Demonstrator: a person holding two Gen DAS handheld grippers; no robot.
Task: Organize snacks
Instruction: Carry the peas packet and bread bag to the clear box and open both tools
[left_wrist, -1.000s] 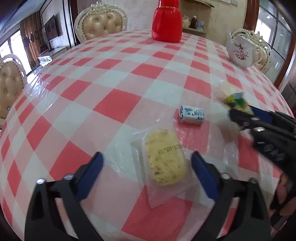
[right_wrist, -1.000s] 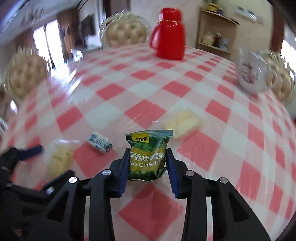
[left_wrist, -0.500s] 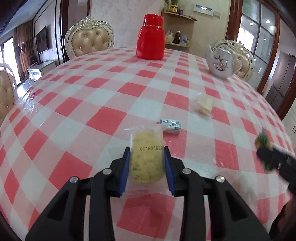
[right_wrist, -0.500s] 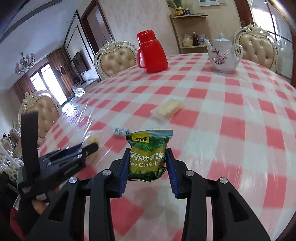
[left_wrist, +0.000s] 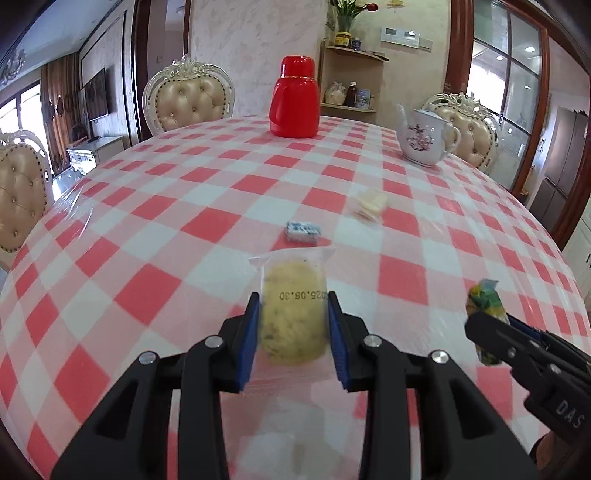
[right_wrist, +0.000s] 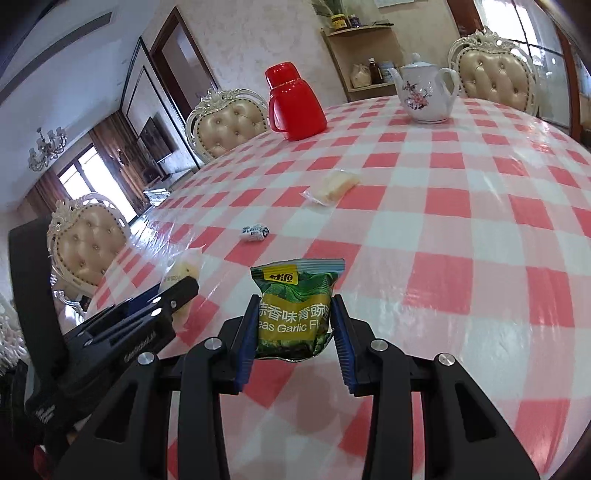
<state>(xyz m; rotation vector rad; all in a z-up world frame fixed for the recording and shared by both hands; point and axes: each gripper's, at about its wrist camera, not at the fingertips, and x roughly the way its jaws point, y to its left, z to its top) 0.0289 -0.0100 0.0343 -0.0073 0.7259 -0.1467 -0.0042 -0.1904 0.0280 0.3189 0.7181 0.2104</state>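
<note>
Left wrist view: the left gripper (left_wrist: 291, 325) has its blue pads clamped on a clear-wrapped yellow cake (left_wrist: 293, 314), held above the tabletop (left_wrist: 147, 229) over its near edge. The wrapper's sealed end points away from the camera and a printed date shows on it. Farther in, near the middle of the tabletop, lies a small blue-and-white candy (left_wrist: 303, 231), and beyond it to the right a pale wrapped biscuit (left_wrist: 371, 204). A red thermos (left_wrist: 295, 99) stands at the far edge and a white flowered teapot (left_wrist: 424, 138) at the far right edge. At the right side the right gripper (left_wrist: 487, 332) enters with a green packet between its fingers.

Right wrist view: the right gripper (right_wrist: 295, 328) is closed on a green garlic pea packet (right_wrist: 295, 310), upright between the pads, above the near part of the tabletop (right_wrist: 461, 206). To its left the left gripper (right_wrist: 177, 295) carries the yellow cake (right_wrist: 184, 269) over the left edge. The candy (right_wrist: 255, 232) and biscuit (right_wrist: 334, 186) lie apart from each other toward the middle; thermos (right_wrist: 293, 107) and teapot (right_wrist: 424, 96) stand at the far edge.
</note>
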